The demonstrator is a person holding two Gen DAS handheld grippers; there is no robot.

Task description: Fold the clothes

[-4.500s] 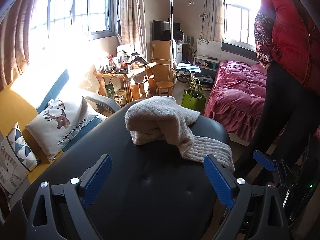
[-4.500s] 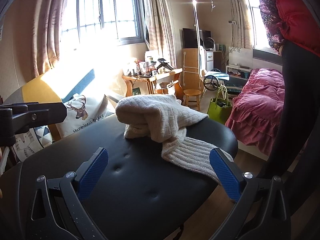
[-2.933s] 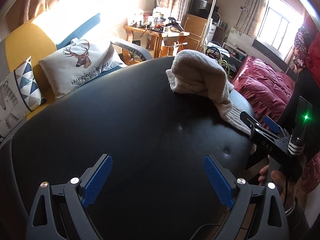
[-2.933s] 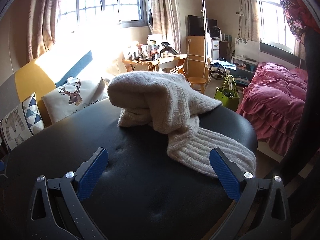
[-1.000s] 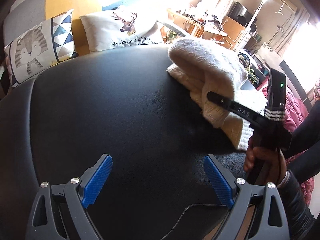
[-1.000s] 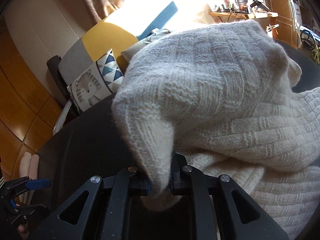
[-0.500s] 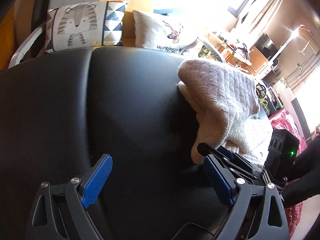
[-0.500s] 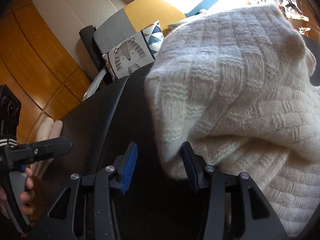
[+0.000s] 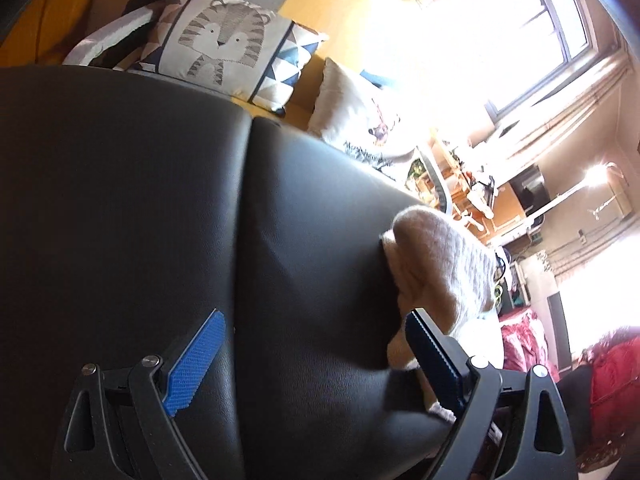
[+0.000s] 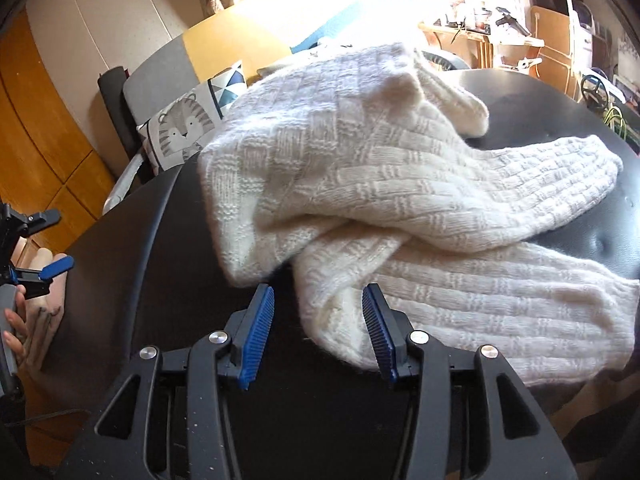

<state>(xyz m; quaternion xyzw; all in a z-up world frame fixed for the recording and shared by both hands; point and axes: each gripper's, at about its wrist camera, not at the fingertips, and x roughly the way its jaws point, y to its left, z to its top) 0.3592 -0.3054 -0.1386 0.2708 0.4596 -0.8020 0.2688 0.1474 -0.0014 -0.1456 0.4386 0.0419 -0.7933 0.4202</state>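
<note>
A cream knitted sweater [image 10: 392,184] lies crumpled on a black padded table [image 10: 304,412]. My right gripper [image 10: 316,312] is open, its blue pads on either side of a low corner of the sweater, not closed on it. In the left wrist view the sweater [image 9: 436,276] sits at the right, partly behind the right finger. My left gripper [image 9: 316,348] is wide open and empty over the bare black table [image 9: 160,208]. It also shows in the right wrist view [image 10: 48,256], at the far left edge.
A sofa with a tiger cushion [image 9: 224,48] and a white cushion [image 9: 348,112] runs along the table's far side. A cluttered wooden desk [image 10: 480,36] stands beyond. A red bed [image 9: 524,344] and a person in red [image 9: 612,376] are at the right.
My right gripper let go of the sweater fold it had pinched and opened wider; the fold dropped back on the table. My left gripper swung left, away from the sweater.
</note>
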